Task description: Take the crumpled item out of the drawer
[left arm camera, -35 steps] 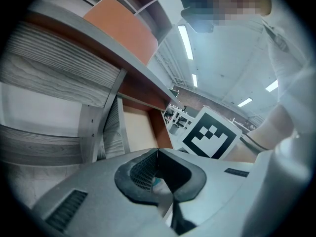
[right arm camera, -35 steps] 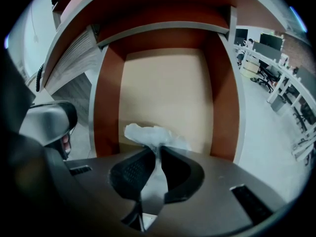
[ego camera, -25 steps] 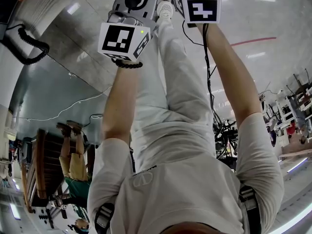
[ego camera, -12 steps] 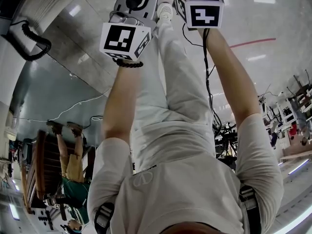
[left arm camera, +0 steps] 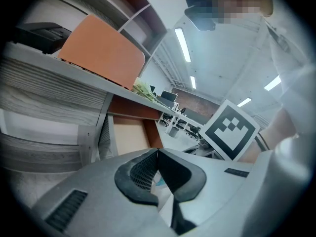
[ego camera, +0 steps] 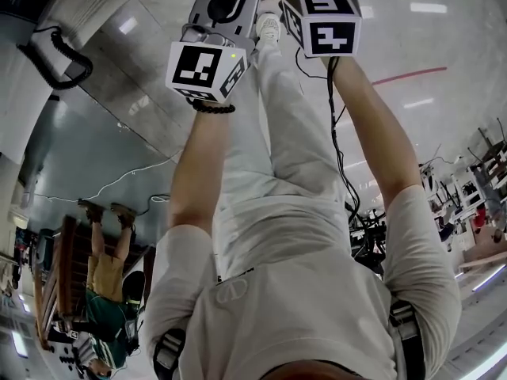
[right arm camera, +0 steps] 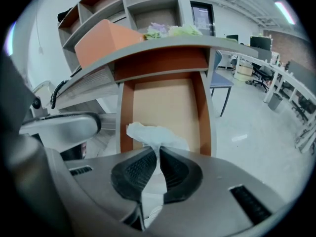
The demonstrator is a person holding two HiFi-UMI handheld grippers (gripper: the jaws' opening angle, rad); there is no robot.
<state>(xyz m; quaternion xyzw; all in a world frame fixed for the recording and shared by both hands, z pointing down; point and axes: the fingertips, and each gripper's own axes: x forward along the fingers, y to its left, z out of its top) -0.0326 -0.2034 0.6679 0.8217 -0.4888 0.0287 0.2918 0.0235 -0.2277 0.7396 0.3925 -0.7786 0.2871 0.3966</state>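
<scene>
**Right gripper pinching crumpled item over open drawer**

Right gripper [right arm camera: 158, 153]: jaws nearly together, pads clamped on the crumpled item [right arm camera: 154, 135]. It is white and thin (paper or tissue, can't tell which). Its bunched top sticks out past the jaw tips and a strip runs back between the pads. The item hangs clear of the drawer [right arm camera: 205, 117], over its near end, touching nothing but the pads.

The drawer is pulled out toward the camera. It has orange-brown sides and a pale bare bottom.

Above the drawer is the grey desk top [right arm camera: 163, 46]. An orange box [right arm camera: 101, 43] sits on it at left, and pale green and lilac clutter [right arm camera: 173, 30] lies further right. Shelves [right arm camera: 148, 4] rise behind, at the far side.

Left gripper [left arm camera: 157, 154]: jaw tips meet, nothing gripped between them. It is held left of the drawer, beside the right gripper and apart from the item. Its own view shows the drawer from the side, under the desk edge, and the right gripper's marker cube [left arm camera: 229, 132] close at right.
</scene>
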